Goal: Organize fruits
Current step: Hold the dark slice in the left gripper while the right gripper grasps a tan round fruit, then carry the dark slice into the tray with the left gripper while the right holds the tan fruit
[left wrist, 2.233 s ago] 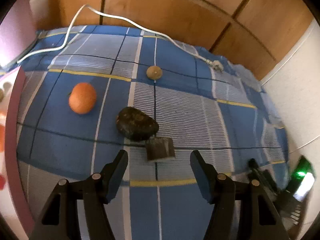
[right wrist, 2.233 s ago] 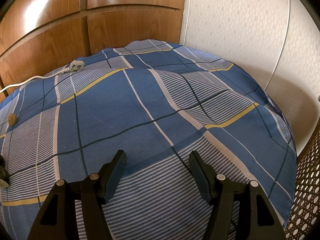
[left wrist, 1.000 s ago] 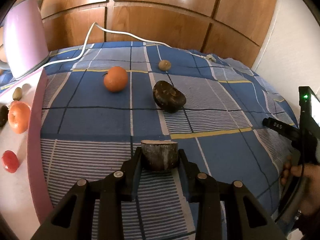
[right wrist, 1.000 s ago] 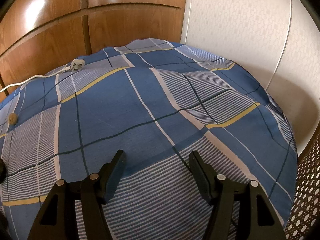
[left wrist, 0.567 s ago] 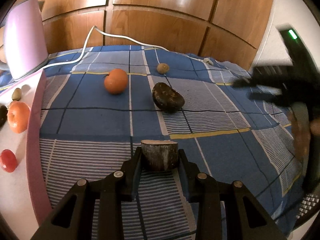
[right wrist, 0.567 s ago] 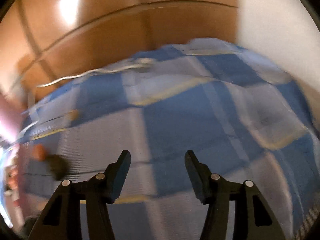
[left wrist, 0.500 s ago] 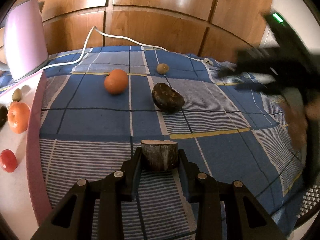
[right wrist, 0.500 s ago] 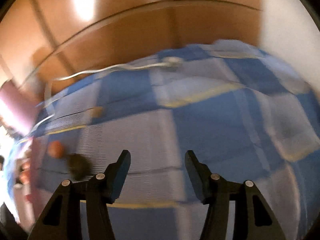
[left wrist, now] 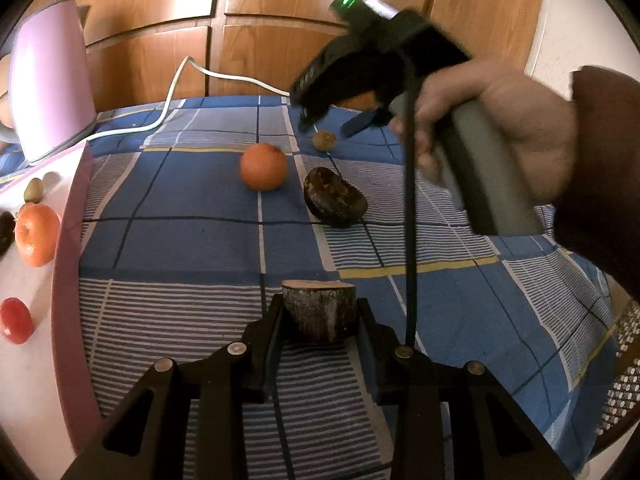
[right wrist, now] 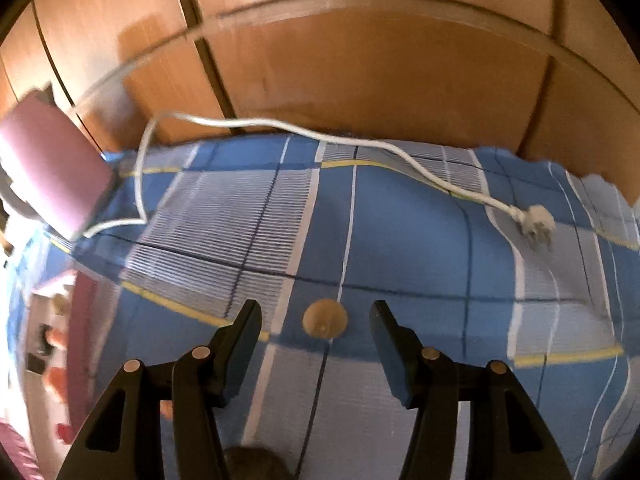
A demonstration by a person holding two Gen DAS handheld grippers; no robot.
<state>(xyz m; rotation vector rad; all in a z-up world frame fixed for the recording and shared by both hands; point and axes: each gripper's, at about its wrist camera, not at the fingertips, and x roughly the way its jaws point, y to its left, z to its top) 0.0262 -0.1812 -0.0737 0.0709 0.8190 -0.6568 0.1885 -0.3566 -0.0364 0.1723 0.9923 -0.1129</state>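
My left gripper (left wrist: pixel 319 320) is shut on a brown cut fruit piece (left wrist: pixel 319 314) and holds it just above the blue checked cloth (left wrist: pixel 180 240). An orange (left wrist: pixel 263 166), a dark brown fruit (left wrist: pixel 335 202) and a small tan fruit (left wrist: pixel 324 139) lie further back. My right gripper (right wrist: pixel 316 314) is open, its fingers on either side of the small tan fruit (right wrist: pixel 324 323), apart from it. It also shows in the left wrist view (left wrist: pixel 332 124), above that fruit.
A white tray with a pink rim (left wrist: pixel 72 248) at the left holds an orange (left wrist: pixel 36 234), a red fruit (left wrist: pixel 15 320) and a small green one (left wrist: pixel 33 190). A pink kettle (left wrist: pixel 50 76) and white cord with plug (right wrist: pixel 534 218) lie at the back before wooden panels.
My left gripper closed on the cut fruit piece and lifted it toward me. My right gripper swung left across the cloth and now brackets the small tan fruit.
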